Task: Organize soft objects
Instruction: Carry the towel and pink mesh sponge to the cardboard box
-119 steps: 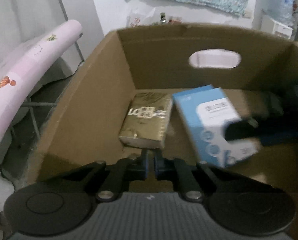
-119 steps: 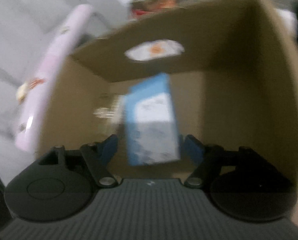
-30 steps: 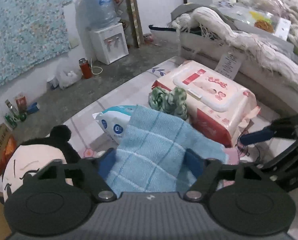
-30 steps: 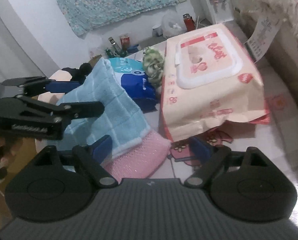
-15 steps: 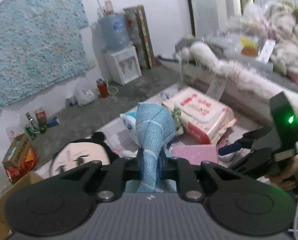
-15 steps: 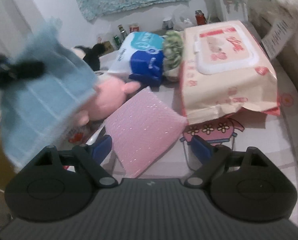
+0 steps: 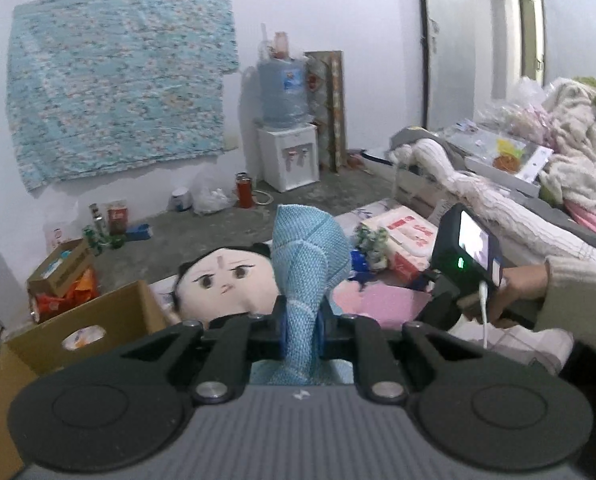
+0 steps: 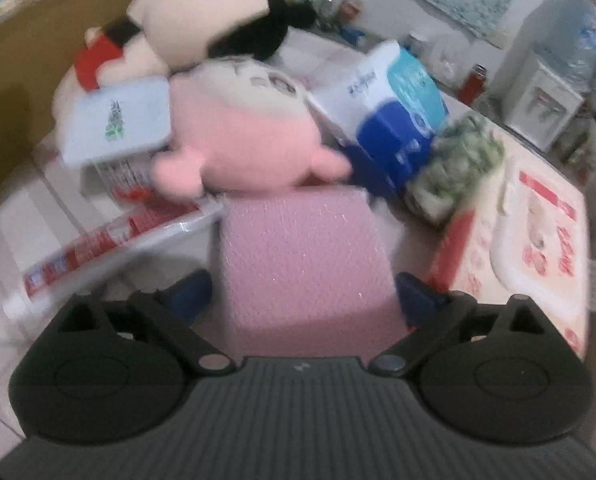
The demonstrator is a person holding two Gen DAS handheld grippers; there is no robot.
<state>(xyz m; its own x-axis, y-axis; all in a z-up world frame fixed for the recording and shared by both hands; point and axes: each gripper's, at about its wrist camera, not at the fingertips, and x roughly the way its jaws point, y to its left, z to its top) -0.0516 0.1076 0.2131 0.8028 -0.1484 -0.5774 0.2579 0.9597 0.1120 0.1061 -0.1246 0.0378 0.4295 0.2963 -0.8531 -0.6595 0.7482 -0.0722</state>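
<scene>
Our left gripper (image 7: 301, 326) clamps the blue towel (image 7: 305, 264); our right gripper's (image 8: 303, 294) jaws, just widening, straddle the pink pad (image 8: 305, 256).

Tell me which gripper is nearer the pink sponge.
Right. The right gripper hangs over the pink sponge, its jaws open and straddling the near edge. The left gripper is raised further back, shut on the blue towel.

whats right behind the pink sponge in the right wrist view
Behind the pink sponge lies the pink plush toy, with a blue tissue pack and green scrunchie to its right. What lies under the sponge is covered.
</scene>
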